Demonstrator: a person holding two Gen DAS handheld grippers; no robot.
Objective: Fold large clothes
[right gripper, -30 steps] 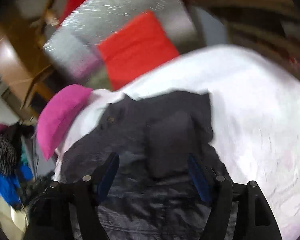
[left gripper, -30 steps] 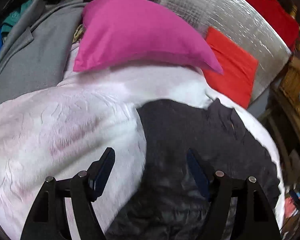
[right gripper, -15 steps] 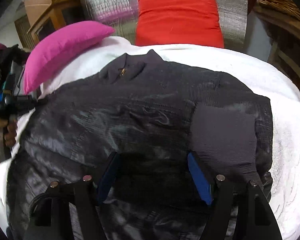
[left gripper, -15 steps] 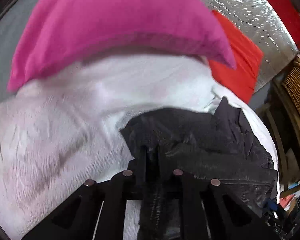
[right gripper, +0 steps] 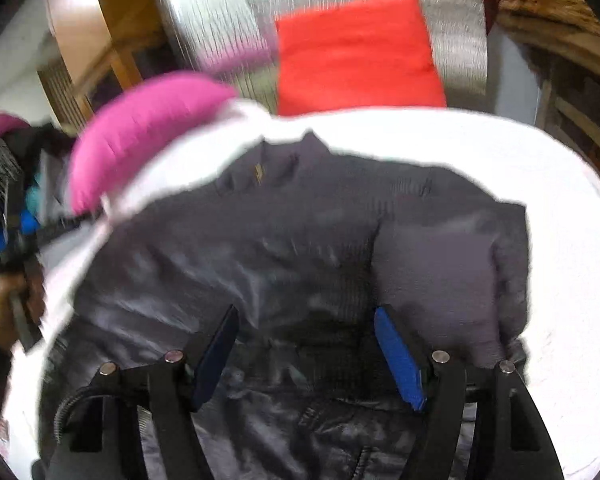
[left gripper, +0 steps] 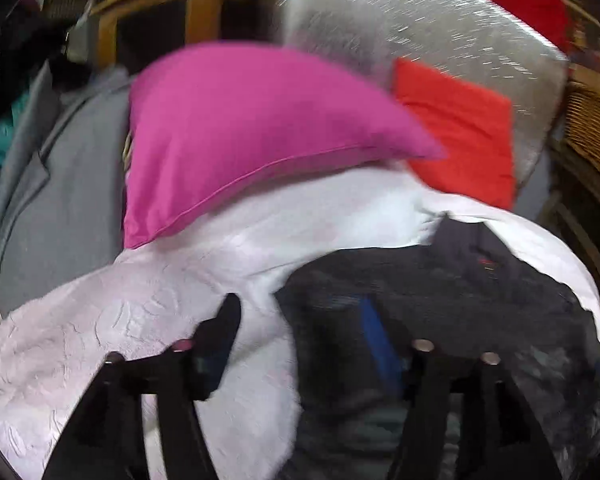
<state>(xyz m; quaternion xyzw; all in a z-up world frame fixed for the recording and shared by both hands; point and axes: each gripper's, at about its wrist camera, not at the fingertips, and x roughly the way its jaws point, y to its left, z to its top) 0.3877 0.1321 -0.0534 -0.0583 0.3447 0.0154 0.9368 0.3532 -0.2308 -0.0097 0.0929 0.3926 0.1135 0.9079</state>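
So we've got a bed (right gripper: 560, 240) with a white cover taking up most of both views. At its head edge a silver foil panel (left gripper: 400, 20) stands up, with a red cushion (right gripper: 356, 52) leaning on it and a pink pillow (left gripper: 236, 128) towards the left corner. A grey coat (left gripper: 60, 184) is heaped off the bed's left side, just beside the pillow.

The jacket (right gripper: 300, 232), dark and a bit shiny, lies spread across the middle of the bed, collar towards the head edge, one sleeve folded over on its right side.

Our right hand-held gripper (right gripper: 306, 354) hangs over the jacket's lower part, jaws wide and opening a touch more, not gripping anything. Our left hand-held gripper (left gripper: 300, 332) is at the jacket's left edge, jaws opening: one finger over the white cover, the other over the jacket, nothing pinched. It's all pretty blurry.

At the left of the right view, a hand (right gripper: 10, 300) grips that left tool's handle.
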